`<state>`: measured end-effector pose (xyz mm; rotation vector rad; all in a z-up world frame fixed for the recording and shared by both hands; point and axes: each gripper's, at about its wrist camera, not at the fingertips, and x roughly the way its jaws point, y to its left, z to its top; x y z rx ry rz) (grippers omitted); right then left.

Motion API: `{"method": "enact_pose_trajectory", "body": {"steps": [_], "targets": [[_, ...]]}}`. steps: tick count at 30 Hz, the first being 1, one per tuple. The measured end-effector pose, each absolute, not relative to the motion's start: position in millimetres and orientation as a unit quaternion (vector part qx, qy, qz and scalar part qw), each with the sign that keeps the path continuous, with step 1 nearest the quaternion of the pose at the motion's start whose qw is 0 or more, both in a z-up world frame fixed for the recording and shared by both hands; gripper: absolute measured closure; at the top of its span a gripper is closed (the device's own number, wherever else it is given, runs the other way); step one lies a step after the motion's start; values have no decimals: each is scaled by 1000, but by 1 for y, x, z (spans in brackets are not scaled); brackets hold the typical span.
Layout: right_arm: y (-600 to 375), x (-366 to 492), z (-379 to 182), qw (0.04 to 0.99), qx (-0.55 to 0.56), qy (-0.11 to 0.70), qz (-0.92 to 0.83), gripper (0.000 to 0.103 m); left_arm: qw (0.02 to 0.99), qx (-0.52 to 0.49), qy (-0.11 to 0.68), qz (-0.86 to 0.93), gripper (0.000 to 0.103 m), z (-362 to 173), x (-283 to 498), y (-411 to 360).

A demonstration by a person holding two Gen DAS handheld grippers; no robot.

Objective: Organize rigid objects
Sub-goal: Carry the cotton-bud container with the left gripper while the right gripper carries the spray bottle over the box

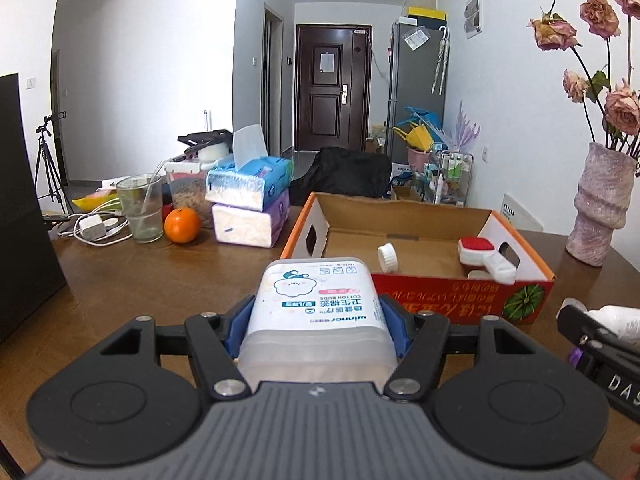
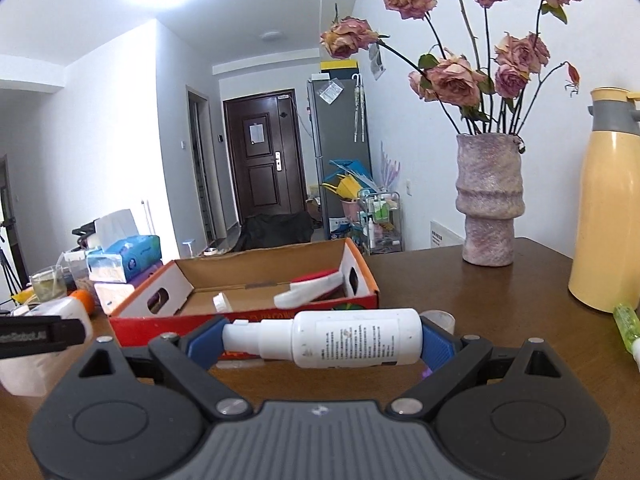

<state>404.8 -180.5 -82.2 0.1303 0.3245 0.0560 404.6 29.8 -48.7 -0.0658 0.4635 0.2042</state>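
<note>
Left wrist view: my left gripper [image 1: 316, 322] is part-open, its blue pads pressed against the two sides of a translucent cotton bud box [image 1: 316, 312], which it holds clear of the wooden table [image 1: 160, 280]; the box's label faces up and reads upside down from here. Just beyond the box lies an open cardboard tray [image 1: 420, 276] with a red printed front wall and orange rim; inside it I see a white ribbed cap [image 1: 387, 257] near the middle and a red-topped white brush [image 1: 486, 256] at the right end. To the left of the tray, well apart, stand two stacked tissue packs [image 1: 250, 200], an orange [image 1: 182, 225] and a glass with a straw [image 1: 141, 208]; a white charger with cables [image 1: 93, 227] lies beside the glass. A mottled pink vase [image 1: 600, 204] with dried roses stands at the far right. My right gripper [image 1: 592, 336] enters at the right edge.

Right wrist view: my right gripper [image 2: 322, 338] is wide apart, clamped end to end on a white spray bottle [image 2: 340, 338] lying crosswise, nozzle to the left, held above the table; the cardboard tray sits just beyond it. A yellow thermos jug [image 2: 608, 208] stands at the right; a small green bottle [image 2: 628, 324] lies beside it.
</note>
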Motion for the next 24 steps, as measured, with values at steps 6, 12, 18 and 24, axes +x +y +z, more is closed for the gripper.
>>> {"method": "enact_pose_trajectory", "body": {"steps": [6,12,18,24], "targets": [[-177,419,-76,986,67,150,33,6,969,-42,220,101,37,-43,423,29],[-172,437,-73,987,65,143,37,6,970,-55,217,98,37,-41,442,30],[-169,457,-72,988,64,138,39,6,968,-59,225,92,37,-44,464,30],[-167,478,-73,988,61,139,41,6,967,-64,229,89,37,-46,490,30]]}}
